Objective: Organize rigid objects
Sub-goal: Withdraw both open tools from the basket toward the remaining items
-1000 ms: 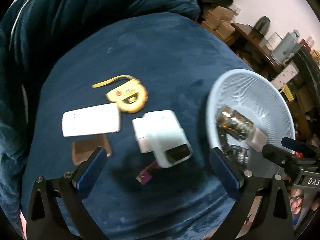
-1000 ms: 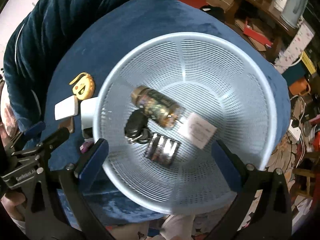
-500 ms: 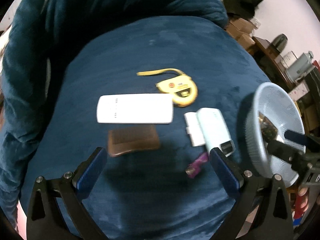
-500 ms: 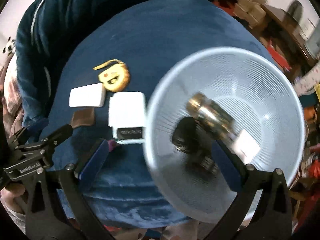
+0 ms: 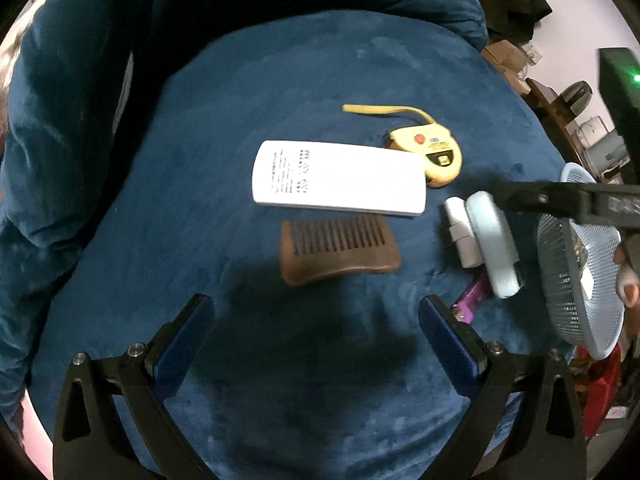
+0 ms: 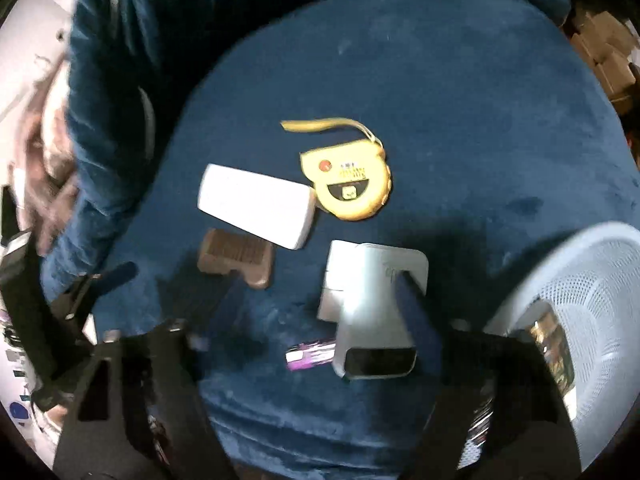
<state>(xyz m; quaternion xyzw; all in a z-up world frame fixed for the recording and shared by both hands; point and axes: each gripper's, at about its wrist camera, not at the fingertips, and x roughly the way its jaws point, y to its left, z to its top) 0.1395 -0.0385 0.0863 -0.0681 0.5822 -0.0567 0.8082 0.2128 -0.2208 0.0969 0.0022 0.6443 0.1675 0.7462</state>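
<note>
On the blue velvet seat lie a white power bank (image 5: pixel 339 178) (image 6: pixel 256 205), a brown wooden comb (image 5: pixel 340 249) (image 6: pixel 236 257), a yellow tape measure (image 5: pixel 436 151) (image 6: pixel 349 182), a pale blue and white box-shaped device (image 5: pixel 489 238) (image 6: pixel 372 304) and a small purple item (image 5: pixel 472 294) (image 6: pixel 310 355). A light blue mesh basket (image 5: pixel 576 280) (image 6: pixel 596 304) at the right holds a bottle and other items. My left gripper (image 5: pixel 316 334) is open and empty, just short of the comb. My right gripper (image 6: pixel 308 320) is open, blurred, low over the device.
A dark blue cushion rises behind the seat (image 5: pixel 240 8). Cardboard boxes (image 5: pixel 508 56), a kettle and shelves stand at the far right. The right gripper's body (image 5: pixel 568 200) crosses the left wrist view above the basket.
Both grippers have swung left, away from the basket. The left one now faces the comb and power bank; the right one now faces the device, with the basket at its right edge.
</note>
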